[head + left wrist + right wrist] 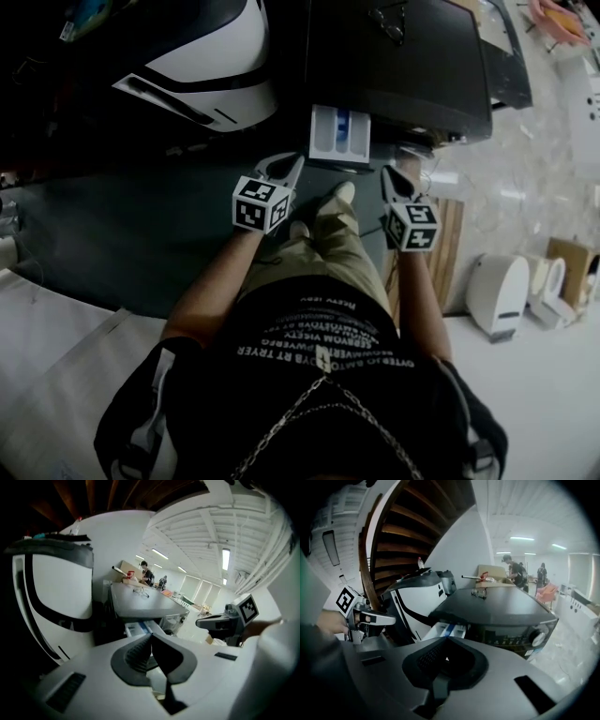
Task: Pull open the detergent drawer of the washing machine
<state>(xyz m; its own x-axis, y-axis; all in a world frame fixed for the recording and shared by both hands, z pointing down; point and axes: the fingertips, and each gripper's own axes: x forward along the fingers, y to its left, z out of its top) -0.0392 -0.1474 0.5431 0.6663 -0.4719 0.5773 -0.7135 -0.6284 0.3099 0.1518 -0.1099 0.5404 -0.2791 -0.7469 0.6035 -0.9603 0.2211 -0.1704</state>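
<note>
A black T-shirt (234,394) with rows of white lettering fills the lower middle of the head view, and a thin metal chain (305,403) hangs down it. Khaki trousers (323,248) and a pale shoe (343,192) show at centre. The left gripper (286,167) and right gripper (398,178) each have a light grey shell, dark ribbed pads (136,656) and a black-and-white marker cube (261,204).

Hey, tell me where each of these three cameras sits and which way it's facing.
Head view: on the person's head, looking steeply down at the washing machine and its pulled-out detergent drawer; shows forearms, left claw, right claw, trousers, a shoe.
Left gripper view: rides the left claw, looking along its closed jaws toward the machine; the right claw shows at picture right.
Right gripper view: rides the right claw, facing the machine's front; the left claw shows at picture left.
Shared: all three show the drawer.
</note>
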